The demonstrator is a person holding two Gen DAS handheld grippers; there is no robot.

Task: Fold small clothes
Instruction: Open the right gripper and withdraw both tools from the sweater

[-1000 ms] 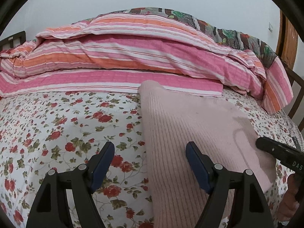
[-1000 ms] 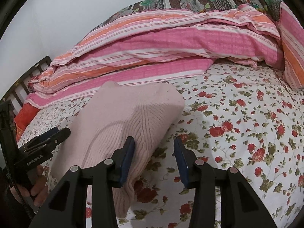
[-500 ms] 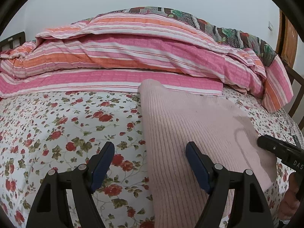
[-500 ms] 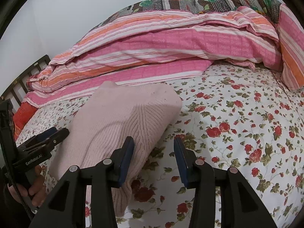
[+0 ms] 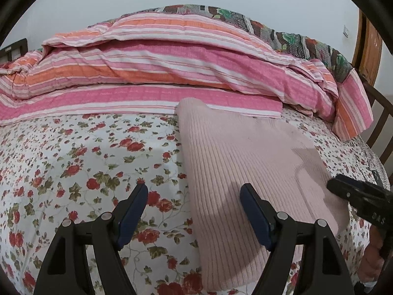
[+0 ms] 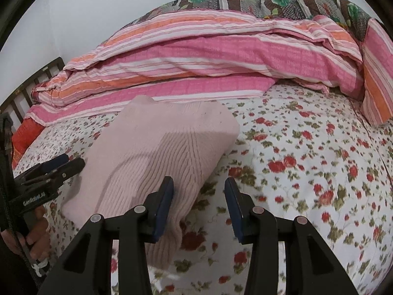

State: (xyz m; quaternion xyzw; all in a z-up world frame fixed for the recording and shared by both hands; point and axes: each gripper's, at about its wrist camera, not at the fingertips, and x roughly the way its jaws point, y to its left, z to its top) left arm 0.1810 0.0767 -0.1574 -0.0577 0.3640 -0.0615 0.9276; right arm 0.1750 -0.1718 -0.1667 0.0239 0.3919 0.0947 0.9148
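Note:
A pale pink ribbed knit garment [image 5: 245, 172] lies folded flat on the floral bedsheet [image 5: 86, 167]. My left gripper [image 5: 195, 209] hovers open over its near left edge, one finger above the sheet and the other above the knit, holding nothing. At the right edge of this view the right gripper [image 5: 343, 189] reaches in beside the garment. Seen from the right wrist, the garment [image 6: 159, 147] sits left of centre. My right gripper [image 6: 199, 204] is open at its near right corner, with only bedsheet [image 6: 307, 172] between the fingers. The left gripper [image 6: 73, 162] is at the far left, held by a hand.
A bulky pink, orange and white striped quilt [image 5: 172, 73] is piled along the back of the bed, with a dark patterned blanket [image 5: 282, 36] behind it. Wooden bed rails [image 6: 32, 86] stand at the left, and a wooden frame [image 5: 371, 49] stands at the right.
The right wrist view has tilted slightly. The garment and both grippers' openings look unchanged.

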